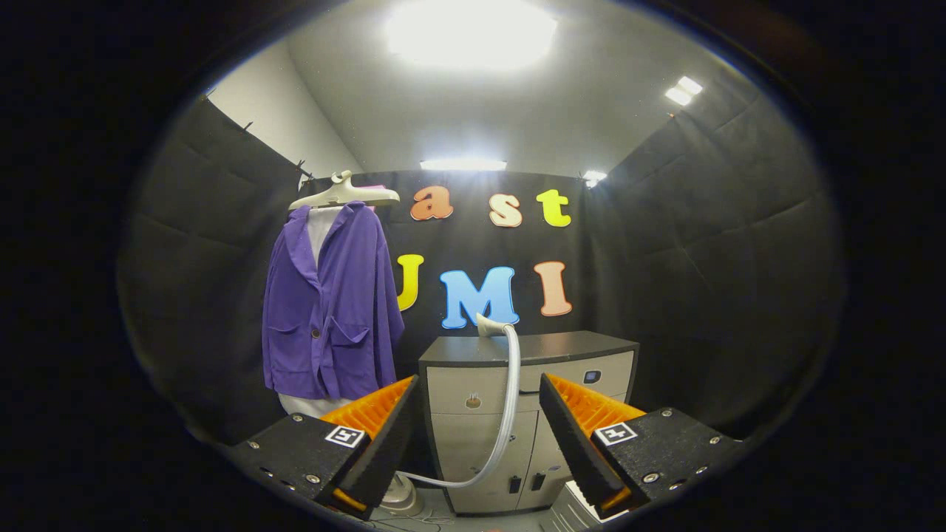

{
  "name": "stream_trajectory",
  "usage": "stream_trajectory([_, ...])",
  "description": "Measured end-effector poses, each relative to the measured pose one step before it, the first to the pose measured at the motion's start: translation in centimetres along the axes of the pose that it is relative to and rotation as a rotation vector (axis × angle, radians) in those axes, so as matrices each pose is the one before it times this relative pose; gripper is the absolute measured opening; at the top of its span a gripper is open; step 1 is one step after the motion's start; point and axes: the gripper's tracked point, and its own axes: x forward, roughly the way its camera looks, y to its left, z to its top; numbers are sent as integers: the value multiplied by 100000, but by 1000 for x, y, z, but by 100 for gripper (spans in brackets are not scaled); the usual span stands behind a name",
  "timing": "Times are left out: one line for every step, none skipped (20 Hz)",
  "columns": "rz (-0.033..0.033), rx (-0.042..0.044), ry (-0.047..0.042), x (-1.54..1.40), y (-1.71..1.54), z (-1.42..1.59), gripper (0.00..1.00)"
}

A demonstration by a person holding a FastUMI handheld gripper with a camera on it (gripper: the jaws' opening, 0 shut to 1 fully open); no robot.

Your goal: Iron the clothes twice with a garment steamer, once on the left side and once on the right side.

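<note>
The gripper (477,432) hangs spread wide, 2 fingers well apart and holding nothing, so the step in hand looks like the reach for the steamer.

Starting at the left: the purple button-front jacket with 2 patch pockets (330,299) hangs on a pale plastic hanger (344,193) over a white form, its front facing us, well beyond the fingers and left of them. That is the garment to be steamed, once on each side.

Moving right: a round grey base (401,496) sits low on the floor just past the left finger, and from it a pale grey ribbed hose (508,403) curves up between the fingers to the white steamer head (489,324), which rests on top of the grey-and-dark cabinet (528,421), at its back edge.

To do this well, I would line the open fingers up on the head's handle, approach above the cabinet top, and close squarely so the hose trails free instead of dragging across the cabinet's edge.

The cabinet top is flat, dark and bare apart from the head. Black cloth walls close in the booth, and bright ceiling lights (470,33) glare overhead.
</note>
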Motion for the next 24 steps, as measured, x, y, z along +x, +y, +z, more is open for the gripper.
stream_trajectory([103, 243, 1, 32, 43, -42, 96])
stream_trajectory([57, 3, -54, 75, 88, 105, 96])
stream_trajectory([116, -35, -145, 71, 32, 93, 96])
stream_trajectory([185, 11, -106, 97, 99, 187, 96])
stream_trajectory([256, 61, -179, 124, 129, 209, 96])
stream_trajectory([217, 70, -296, 264, 83, 291, 96])
stream_trajectory([166, -5, -319, 265, -13, 344, 96])
stream_trajectory([262, 56, -454, 340, 38, 460, 96])
stream_trajectory([590, 135, -411, 387, 44, 482, 96])
stream_trajectory([704, 297, -180, 571, 66, 533, 96])
stream_trajectory([904, 287, -16, 634, 12, 442, 96])
stream_trajectory([954, 257, 426, 797, -32, 507, 96])
stream_trajectory([1110, 82, 115, 795, -36, 426, 96])
stream_trajectory([1297, -336, -302, 927, -22, 711, 96])
stream_trajectory([1468, -903, -870, 1096, -55, 790, 96])
stream_trajectory([1258, -1097, -949, 1179, -145, 533, 96])
stream_trajectory([1436, -1144, -79, 1417, -287, 522, 96])
stream_trajectory([1043, -546, 889, 1547, -319, 153, 96])
stream_trajectory([1566, -182, 1038, 1433, -189, 271, 96])
stream_trajectory([1755, -408, 456, 1559, -166, 446, 96])
stream_trajectory([706, -413, -208, 1564, -554, 508, 96])
stream_trajectory([790, -256, -350, 1575, -527, 482, 96])
stream_trajectory([1493, -50, -90, 1576, -303, 444, 96])
stream_trajectory([2093, 374, 176, 1685, -294, 504, 96])
